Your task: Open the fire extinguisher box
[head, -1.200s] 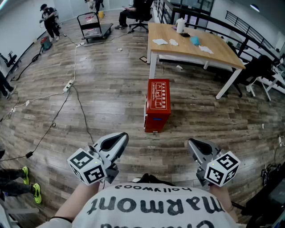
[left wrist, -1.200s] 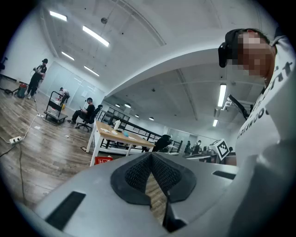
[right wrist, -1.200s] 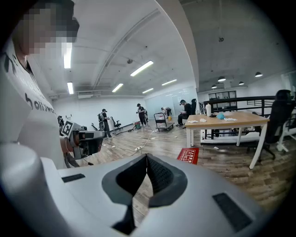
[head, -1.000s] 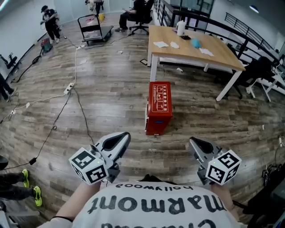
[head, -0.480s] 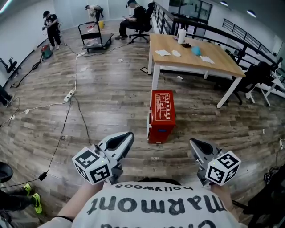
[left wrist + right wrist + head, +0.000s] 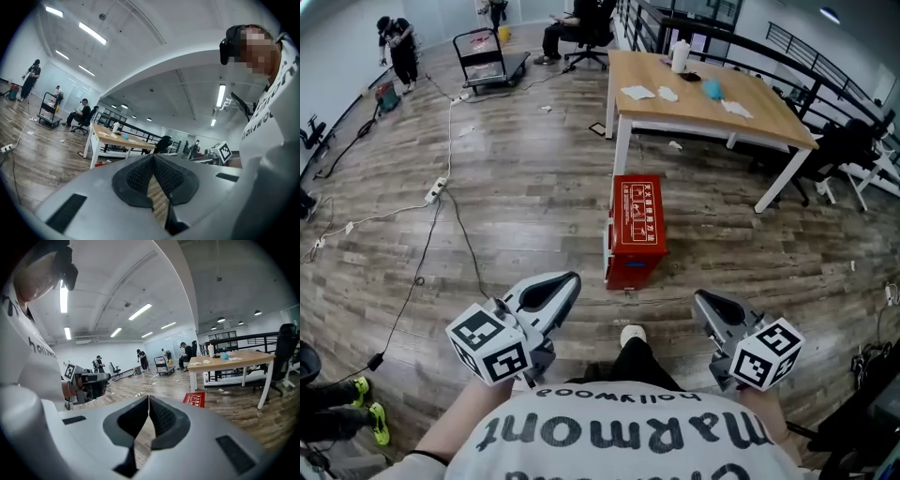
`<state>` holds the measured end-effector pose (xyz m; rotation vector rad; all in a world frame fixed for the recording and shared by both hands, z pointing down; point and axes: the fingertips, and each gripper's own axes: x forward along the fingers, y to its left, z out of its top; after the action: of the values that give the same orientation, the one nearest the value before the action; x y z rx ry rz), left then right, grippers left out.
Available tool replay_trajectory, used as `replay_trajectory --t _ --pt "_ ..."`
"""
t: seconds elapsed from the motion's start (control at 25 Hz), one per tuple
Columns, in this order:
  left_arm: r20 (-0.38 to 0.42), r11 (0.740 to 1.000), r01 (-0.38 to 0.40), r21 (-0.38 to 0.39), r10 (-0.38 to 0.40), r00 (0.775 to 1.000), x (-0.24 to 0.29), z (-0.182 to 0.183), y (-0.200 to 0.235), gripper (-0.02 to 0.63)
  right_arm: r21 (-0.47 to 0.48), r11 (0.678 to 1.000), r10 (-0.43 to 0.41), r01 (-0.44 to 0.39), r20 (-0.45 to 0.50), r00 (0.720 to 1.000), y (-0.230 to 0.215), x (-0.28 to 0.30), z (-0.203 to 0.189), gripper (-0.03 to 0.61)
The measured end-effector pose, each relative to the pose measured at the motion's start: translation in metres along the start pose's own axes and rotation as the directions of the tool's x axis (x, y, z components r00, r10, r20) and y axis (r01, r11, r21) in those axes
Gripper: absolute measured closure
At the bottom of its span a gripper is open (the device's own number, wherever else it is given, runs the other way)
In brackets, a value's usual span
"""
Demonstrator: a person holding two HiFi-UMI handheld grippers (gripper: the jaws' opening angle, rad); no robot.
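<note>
So the fire extinguisher box [image 6: 635, 230] is a red upright box standing on the wood floor [image 6: 534, 197]. Its lid is shut, with white print across the top face and a small blue patch on the near side. It sits just near the white front leg of the wooden surface [image 6: 675, 117], on the near side of that leg.

The left gripper [image 6: 153, 156] has its jaws pressed together with nothing between them. Same for the right gripper [image 6: 148, 398]: jaws together, holding nothing. Neither one touches anything. Both hang near the person's body, one to the near left of the box and one to the near right, well apart from it.

For room to move, there's bare floor between the grippers and the box. The person's shoe [image 6: 631, 335] is planted just on the near side of the box. A cable [image 6: 450, 220] trails across the floor off to the left, well apart from the box. The surface's legs crowd the far right side.
</note>
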<state>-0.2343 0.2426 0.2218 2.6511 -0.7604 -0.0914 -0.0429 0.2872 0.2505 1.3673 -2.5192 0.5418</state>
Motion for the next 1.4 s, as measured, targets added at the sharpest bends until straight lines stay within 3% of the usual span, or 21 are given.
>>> replay_trajectory --t 0.28,0.52,0.68,0.92,1.2,1.4 --pt "-0.018 0.999 -0.037 -0.013 0.037 0.999 0.029 -0.004 0.019 0.606 -0.007 1.0 0.029 -0.029 -0.018 0.999 -0.041 0.028 0.01 0.566" --pt "-0.02 0.991 -0.092 -0.101 0.091 0.996 0.051 -0.006 0.038 0.606 -0.006 0.997 0.082 -0.083 -0.083 0.993 -0.07 0.059 0.012 0.566" --pt "-0.049 0.986 -0.128 -0.108 0.123 0.991 0.066 -0.012 0.052 0.606 -0.008 0.992 0.125 -0.126 -0.103 0.987 -0.09 0.082 0.016 0.566" --pt "-0.022 0.972 -0.183 -0.147 0.182 0.983 0.088 -0.004 0.078 0.606 -0.044 0.982 0.173 -0.182 -0.153 0.973 -0.116 0.112 0.02 0.566" --pt "-0.008 0.952 -0.246 -0.181 0.249 0.969 0.107 0.002 0.108 0.606 -0.099 0.944 0.3 -0.315 -0.14 0.943 -0.122 0.142 0.04 0.566" --pt "0.014 0.939 -0.274 -0.208 0.283 0.959 0.129 0.006 0.123 0.606 -0.186 0.908 0.33 -0.375 -0.233 0.915 -0.138 0.158 0.04 0.566"
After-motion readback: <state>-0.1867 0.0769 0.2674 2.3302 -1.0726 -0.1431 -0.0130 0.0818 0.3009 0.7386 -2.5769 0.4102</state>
